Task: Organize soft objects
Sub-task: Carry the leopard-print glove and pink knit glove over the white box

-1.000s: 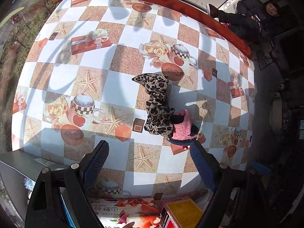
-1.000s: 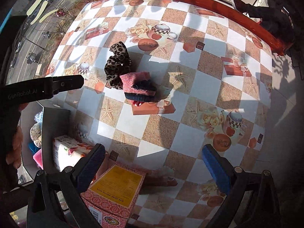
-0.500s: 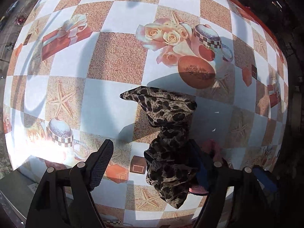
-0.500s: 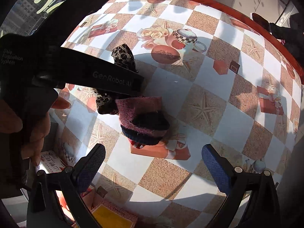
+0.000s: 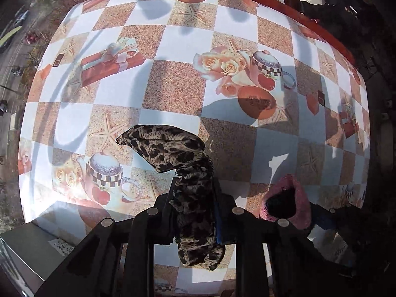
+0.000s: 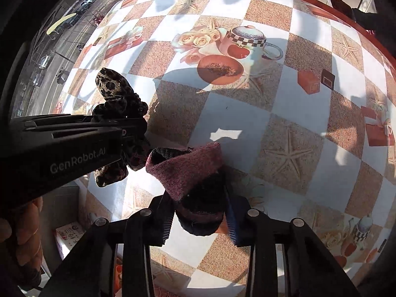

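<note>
My left gripper (image 5: 195, 205) has just clenched on the leopard-print cloth (image 5: 173, 148); my right gripper (image 6: 198, 212) has just closed around the pink knit piece (image 6: 190, 170), both on the sunlit checkered desk (image 6: 292, 133), red-rimmed far side.

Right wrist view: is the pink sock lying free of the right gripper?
No, the right gripper is shut on the pink sock, pads pressing its dark end.

We see a thin, soft leopard-print cloth (image 5: 188, 173), crumpled and matt. The pink knitted piece (image 6: 190, 170) looks fuzzy and coarse, with a dark fleecy lining. The worktop (image 5: 173, 86) wears a smooth, slightly glossy printed oilcloth. Each gripper (image 6: 198, 220) is matt black plastic with ribbed pads (image 6: 231, 222) and bright metal rivets.
</note>
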The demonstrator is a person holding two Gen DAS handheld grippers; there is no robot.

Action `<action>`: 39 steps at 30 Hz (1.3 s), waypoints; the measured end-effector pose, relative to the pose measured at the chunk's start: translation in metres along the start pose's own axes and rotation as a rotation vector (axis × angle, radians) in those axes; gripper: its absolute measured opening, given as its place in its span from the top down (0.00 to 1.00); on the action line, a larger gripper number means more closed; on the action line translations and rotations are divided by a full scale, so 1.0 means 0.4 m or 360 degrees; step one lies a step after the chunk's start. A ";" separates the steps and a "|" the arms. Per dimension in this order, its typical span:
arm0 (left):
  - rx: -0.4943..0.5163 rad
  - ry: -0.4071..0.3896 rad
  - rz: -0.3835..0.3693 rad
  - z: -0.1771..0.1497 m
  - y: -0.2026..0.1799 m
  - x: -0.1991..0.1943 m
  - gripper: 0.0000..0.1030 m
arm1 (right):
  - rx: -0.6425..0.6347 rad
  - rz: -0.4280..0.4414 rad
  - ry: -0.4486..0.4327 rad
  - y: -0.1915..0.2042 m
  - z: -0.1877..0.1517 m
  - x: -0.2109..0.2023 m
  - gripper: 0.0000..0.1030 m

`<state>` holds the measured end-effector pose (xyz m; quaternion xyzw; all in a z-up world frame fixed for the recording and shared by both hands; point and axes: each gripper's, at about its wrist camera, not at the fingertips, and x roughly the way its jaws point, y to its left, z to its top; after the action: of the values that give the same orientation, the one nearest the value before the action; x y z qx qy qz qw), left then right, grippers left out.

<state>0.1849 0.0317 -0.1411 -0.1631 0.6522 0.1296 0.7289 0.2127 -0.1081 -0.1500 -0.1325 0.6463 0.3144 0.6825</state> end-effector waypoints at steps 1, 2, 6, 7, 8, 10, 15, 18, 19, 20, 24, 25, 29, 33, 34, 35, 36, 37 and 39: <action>0.0003 -0.0030 0.0026 -0.013 0.003 -0.021 0.76 | 0.0010 0.0003 -0.0008 -0.003 -0.007 -0.013 0.63; 0.0010 -0.0057 0.0039 -0.025 0.008 -0.040 0.76 | 0.0022 0.0002 -0.0014 -0.007 -0.012 -0.029 0.63; 0.0059 -0.0148 0.0040 -0.086 0.013 -0.117 0.76 | 0.0111 0.0022 -0.0038 -0.024 -0.039 -0.091 0.63; 0.0084 -0.0166 0.0044 -0.098 0.009 -0.135 0.76 | 0.0122 0.0017 -0.0043 -0.025 -0.047 -0.106 0.63; 0.0107 -0.0179 0.0049 -0.110 0.006 -0.153 0.76 | 0.0129 0.0008 -0.0053 -0.024 -0.057 -0.122 0.63; 0.0151 -0.0200 0.0046 -0.115 -0.006 -0.187 0.76 | 0.0133 -0.0003 -0.0070 -0.014 -0.077 -0.158 0.63; 0.0297 -0.0229 0.0024 -0.214 -0.025 -0.259 0.76 | 0.0147 -0.0027 -0.0119 0.020 -0.120 -0.257 0.63; 0.0402 -0.0211 -0.0003 -0.289 -0.040 -0.301 0.76 | 0.0188 -0.0034 -0.0145 0.041 -0.171 -0.312 0.63; 0.0429 -0.0212 -0.0006 -0.312 -0.042 -0.312 0.76 | 0.0211 -0.0030 -0.0151 0.048 -0.187 -0.327 0.63; 0.0461 -0.0211 -0.0010 -0.339 -0.045 -0.325 0.76 | 0.0232 -0.0028 -0.0154 0.055 -0.202 -0.338 0.63; 0.0559 -0.0194 -0.0023 -0.426 -0.043 -0.357 0.76 | 0.0282 -0.0045 -0.0189 0.089 -0.273 -0.392 0.63; 0.0581 -0.0187 -0.0032 -0.447 -0.040 -0.363 0.76 | 0.0288 -0.0054 -0.0191 0.099 -0.288 -0.401 0.63; 0.0675 -0.0168 -0.0028 -0.524 -0.025 -0.379 0.76 | 0.0344 -0.0044 -0.0198 0.143 -0.362 -0.439 0.63; 0.0688 -0.0135 -0.0028 -0.585 0.011 -0.387 0.76 | 0.0367 -0.0048 -0.0180 0.201 -0.424 -0.447 0.63; 0.0691 -0.0134 -0.0016 -0.597 0.021 -0.387 0.76 | 0.0369 -0.0048 -0.0173 0.216 -0.436 -0.445 0.63; 0.0690 -0.0135 -0.0001 -0.608 0.030 -0.388 0.76 | 0.0370 -0.0046 -0.0166 0.231 -0.448 -0.443 0.63; 0.0685 -0.0139 0.0011 -0.619 0.041 -0.389 0.76 | 0.0372 -0.0044 -0.0161 0.246 -0.459 -0.441 0.63; 0.0676 -0.0139 0.0017 -0.627 0.053 -0.390 0.76 | 0.0371 -0.0039 -0.0153 0.261 -0.468 -0.438 0.63; 0.0647 -0.0134 0.0022 -0.640 0.078 -0.390 0.76 | 0.0358 -0.0027 -0.0128 0.293 -0.481 -0.427 0.63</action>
<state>-0.0781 -0.0403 -0.0127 -0.0027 0.6348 0.0069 0.7726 -0.0056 -0.1752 0.0163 -0.0479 0.6484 0.2391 0.7211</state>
